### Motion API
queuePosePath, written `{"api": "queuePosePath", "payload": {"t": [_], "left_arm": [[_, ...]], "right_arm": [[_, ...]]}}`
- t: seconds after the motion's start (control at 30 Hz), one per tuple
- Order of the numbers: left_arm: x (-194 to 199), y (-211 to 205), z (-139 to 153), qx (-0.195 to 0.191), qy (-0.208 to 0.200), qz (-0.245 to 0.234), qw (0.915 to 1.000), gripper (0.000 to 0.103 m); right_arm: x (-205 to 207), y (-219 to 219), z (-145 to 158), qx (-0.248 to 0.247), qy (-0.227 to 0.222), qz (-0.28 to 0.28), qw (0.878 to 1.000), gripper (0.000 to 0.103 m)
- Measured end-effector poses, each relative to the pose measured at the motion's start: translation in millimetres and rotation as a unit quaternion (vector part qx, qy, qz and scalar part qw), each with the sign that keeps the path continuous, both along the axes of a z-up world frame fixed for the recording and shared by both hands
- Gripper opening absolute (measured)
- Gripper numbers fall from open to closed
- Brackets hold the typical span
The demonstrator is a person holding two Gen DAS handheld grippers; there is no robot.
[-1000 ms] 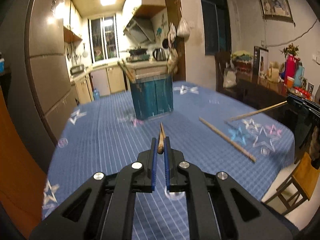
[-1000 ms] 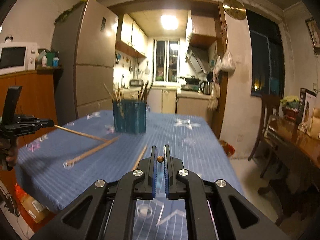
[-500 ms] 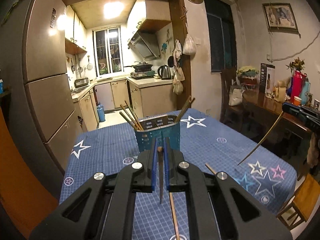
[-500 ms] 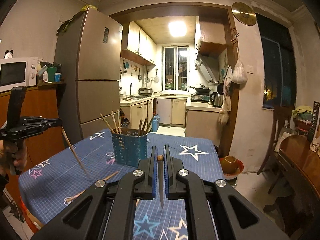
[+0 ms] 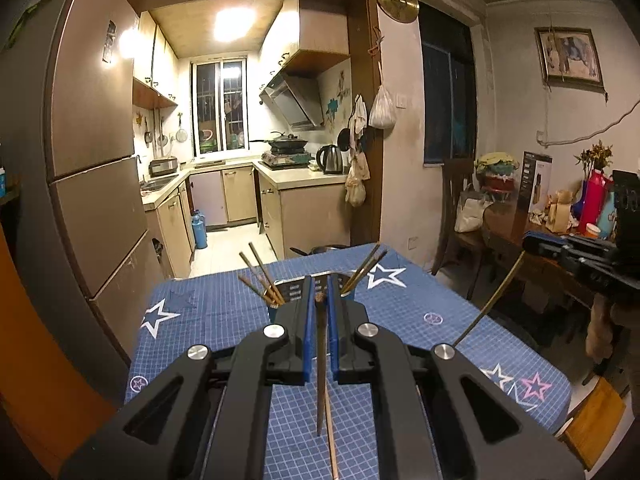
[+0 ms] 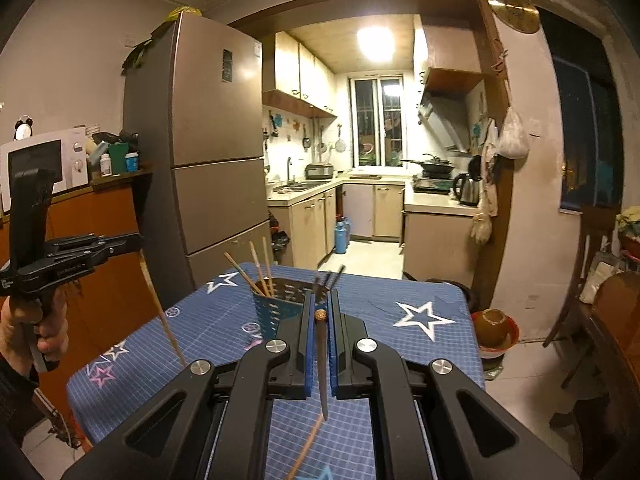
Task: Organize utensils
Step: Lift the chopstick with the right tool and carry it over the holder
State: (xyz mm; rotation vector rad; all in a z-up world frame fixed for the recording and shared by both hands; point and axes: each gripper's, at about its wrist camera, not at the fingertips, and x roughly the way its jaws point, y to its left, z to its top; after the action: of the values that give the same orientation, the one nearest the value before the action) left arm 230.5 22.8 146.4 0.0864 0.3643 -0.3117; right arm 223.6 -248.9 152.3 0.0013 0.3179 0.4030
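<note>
My left gripper [image 5: 319, 300] is shut on a chopstick [image 5: 320, 368] that hangs down between the jaws. My right gripper [image 6: 319, 314] is shut on another chopstick [image 6: 322, 368], also hanging point down. Both are held above the table, short of the blue perforated utensil holder [image 6: 272, 312], which holds several chopsticks and also shows in the left wrist view [image 5: 288, 290]. A loose chopstick [image 5: 331, 436] lies on the blue star tablecloth [image 5: 200, 320] below my left gripper. The right gripper and its chopstick [image 5: 490, 300] show at the right of the left wrist view; the left one's chopstick [image 6: 162, 312] shows in the right wrist view.
A fridge [image 6: 212, 152] and an orange cabinet [image 6: 80, 260] stand left of the table. A dark side table [image 5: 520, 232] with clutter and wooden chairs [image 5: 592, 420] are on the right. A bowl [image 6: 494, 326] sits on the floor past the table's right edge.
Both grippers have risen and tilted up from low over the table, lifting their chopsticks from lying to hanging vertically. The holder now sits just behind both fingertips.
</note>
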Motion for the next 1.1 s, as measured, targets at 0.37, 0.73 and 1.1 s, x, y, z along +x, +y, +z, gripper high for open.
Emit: {"api": "queuePosePath", "payload": {"t": [0.37,0.73,1.1], "left_arm": [[21,-7,39,-0.009,-0.010,0.009,0.9999,0.005],[46,-13,68,-0.017,-0.024,0.016,0.9994,0.005],[86,-11,89,-0.039,-0.044,0.031,0.9978,0.005]], "right_arm": [[35,40,47,0.002,0.007,0.029,1.000,0.007],[79,61,91,0.008,0.007,0.030,0.999,0.007],[124,72,113,0.014,0.001,0.021,1.000,0.007]]}}
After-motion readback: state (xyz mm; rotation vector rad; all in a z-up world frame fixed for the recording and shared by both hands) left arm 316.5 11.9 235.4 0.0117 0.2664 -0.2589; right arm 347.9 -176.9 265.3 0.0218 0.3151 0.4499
